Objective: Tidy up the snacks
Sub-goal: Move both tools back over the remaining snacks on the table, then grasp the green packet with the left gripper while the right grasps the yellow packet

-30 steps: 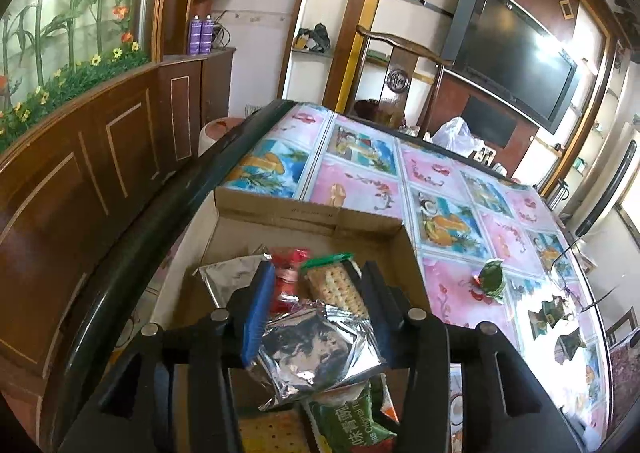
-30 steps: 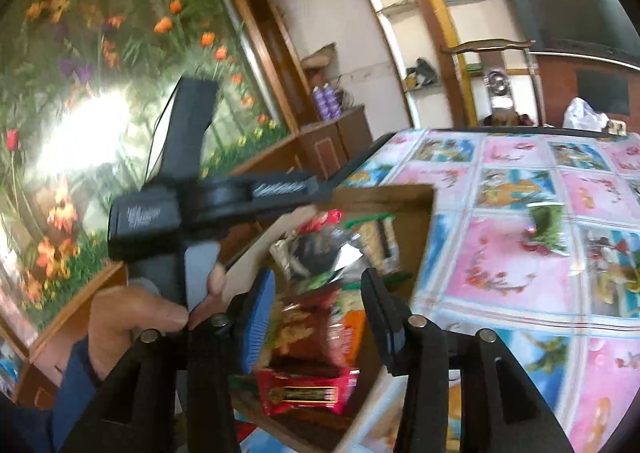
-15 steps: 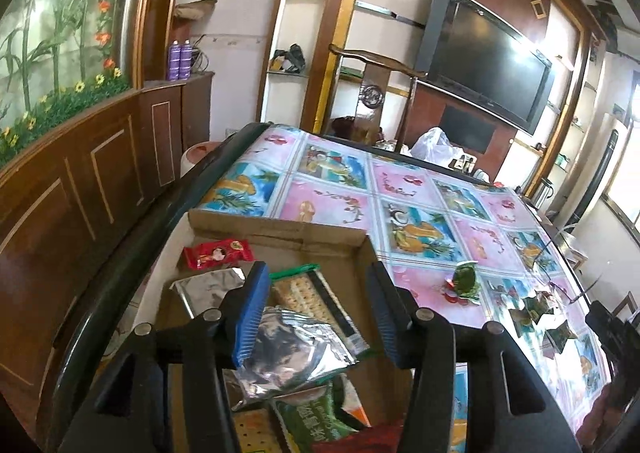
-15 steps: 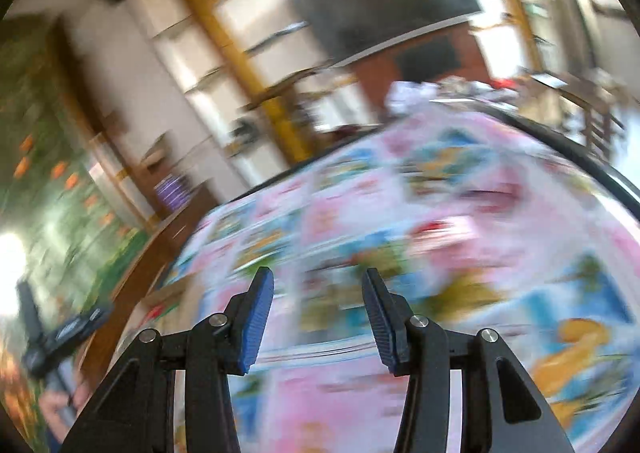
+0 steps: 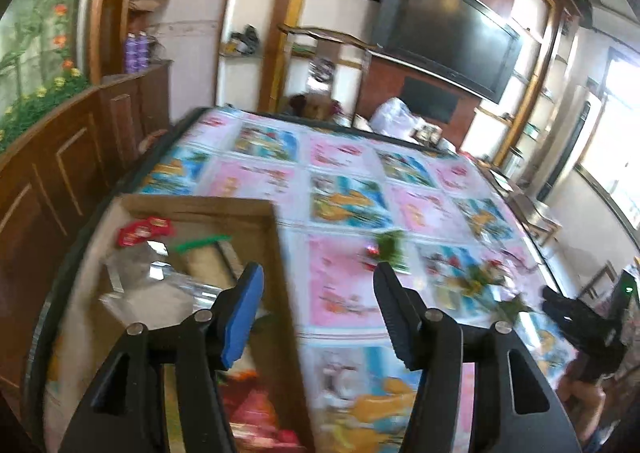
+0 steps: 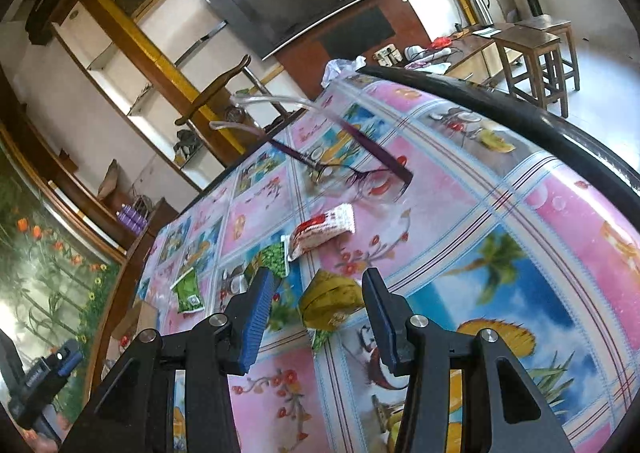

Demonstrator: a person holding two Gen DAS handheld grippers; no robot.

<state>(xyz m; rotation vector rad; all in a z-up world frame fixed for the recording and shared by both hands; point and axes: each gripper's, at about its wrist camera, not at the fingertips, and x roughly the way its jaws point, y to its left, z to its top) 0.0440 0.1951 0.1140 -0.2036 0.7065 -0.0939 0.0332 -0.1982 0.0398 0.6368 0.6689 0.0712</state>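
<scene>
A cardboard box at the table's left end holds several snack packets, among them a silver packet and a red one. My left gripper hovers over the box's right wall, its jaws opening with nothing between them. My right gripper is open just above a yellow-green packet, which lies on the cloth beyond its fingertips, apart from the pads. A red-and-white packet and green packets lie farther off. A green snack shows in the left wrist view.
A pair of glasses rests on the flowered tablecloth past the packets. The table's dark rim curves at the right, with wooden stools behind it. A wooden cabinet stands left of the box.
The left gripper let go of the silver packet in the box, widened and swung right. The right gripper swept from the box across the table to the yellow-green packet.
</scene>
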